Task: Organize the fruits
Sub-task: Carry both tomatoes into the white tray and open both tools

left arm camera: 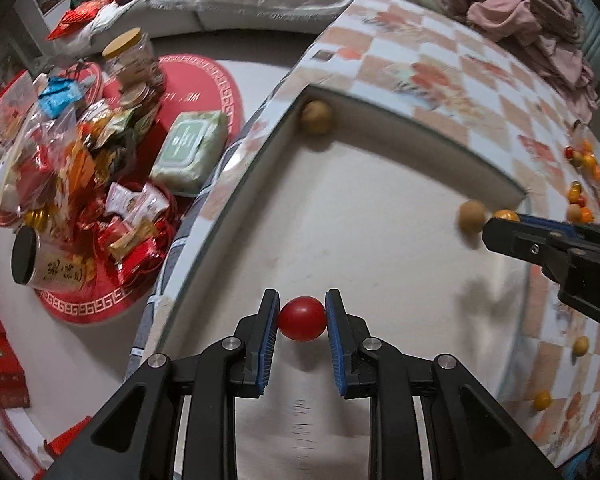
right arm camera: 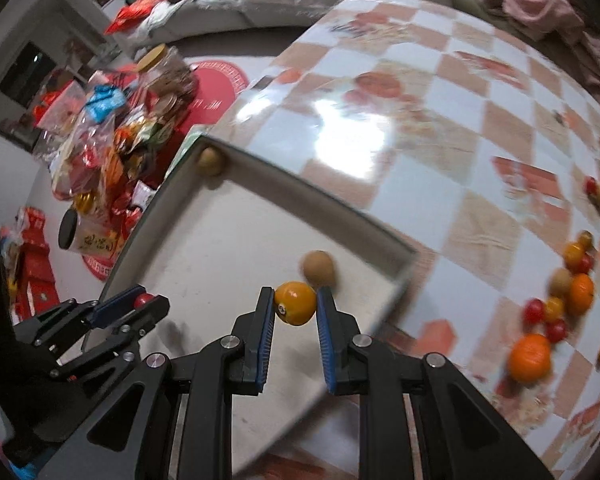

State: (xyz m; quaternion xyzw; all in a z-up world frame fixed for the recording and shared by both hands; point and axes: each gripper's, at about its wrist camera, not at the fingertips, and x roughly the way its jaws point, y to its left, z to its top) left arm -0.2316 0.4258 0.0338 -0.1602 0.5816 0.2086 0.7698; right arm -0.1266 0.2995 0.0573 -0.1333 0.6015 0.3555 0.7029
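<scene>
a shallow tray [left arm camera: 380,208] is set on the table [left arm camera: 440,64], near its left edge; one small round fruit [left arm camera: 317,117] is lodged in the tray's far left corner, another [left arm camera: 472,216] lies by its right wall; a tomato [left arm camera: 302,318] is held above the tray floor between the left gripper [left arm camera: 302,320] pads, a second fruit [right arm camera: 296,303] between the right gripper [right arm camera: 296,306] pads, over the tray's right part; loose fruits [right arm camera: 560,300] are scattered on the table to the tray's right; a heap of packets and jars [left arm camera: 80,152] lies on the floor left of the table.
</scene>
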